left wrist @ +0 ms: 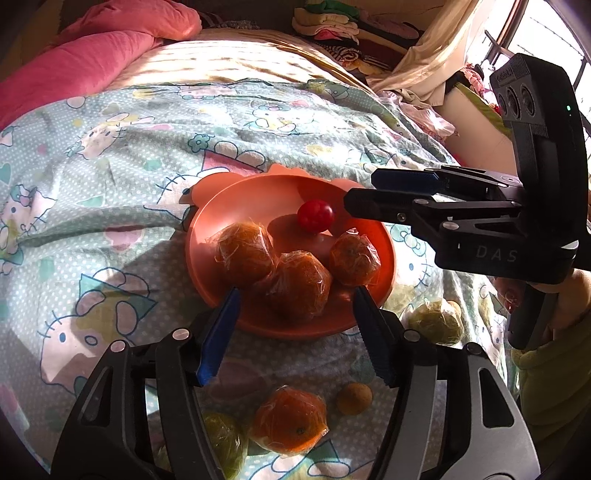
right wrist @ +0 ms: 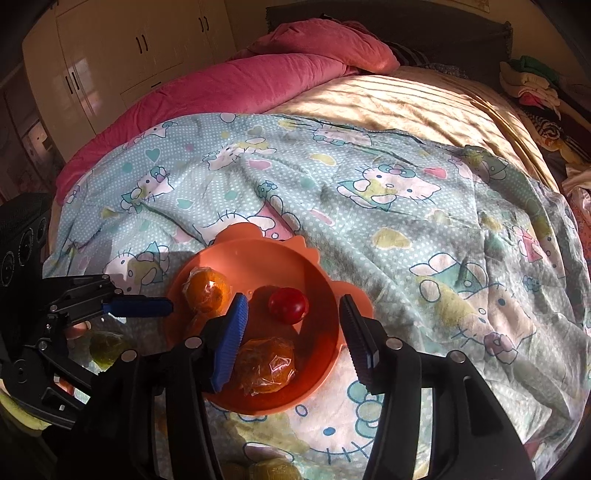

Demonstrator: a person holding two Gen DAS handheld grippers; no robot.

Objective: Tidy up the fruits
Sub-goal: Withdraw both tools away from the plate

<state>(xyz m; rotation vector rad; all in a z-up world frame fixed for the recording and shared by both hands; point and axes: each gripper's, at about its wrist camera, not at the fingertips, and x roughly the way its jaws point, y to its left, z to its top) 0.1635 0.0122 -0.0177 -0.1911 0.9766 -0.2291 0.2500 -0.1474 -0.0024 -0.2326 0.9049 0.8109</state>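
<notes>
An orange plate (left wrist: 236, 206) on the cartoon-print bedsheet holds three plastic-wrapped oranges (left wrist: 301, 284) and a red round fruit (left wrist: 315, 216). My left gripper (left wrist: 295, 306) hovers open over the plate's near rim. The middle orange shows between its blue pads (left wrist: 218, 332), untouched. My right gripper (left wrist: 360, 192) reaches in from the right, open, close to the red fruit. In the right wrist view my right gripper (right wrist: 293, 301) is open above the plate (right wrist: 266, 254) with the red fruit (right wrist: 288, 305) lying below its gap. One wrapped orange (right wrist: 266, 363) lies nearer.
Loose on the sheet near the plate lie a wrapped orange (left wrist: 290, 421), a small brown fruit (left wrist: 354, 398) and green wrapped fruits (left wrist: 436, 321). A pink quilt (right wrist: 229, 88) is bunched at the bed's far side. Folded clothes (left wrist: 332, 22) are piled beyond.
</notes>
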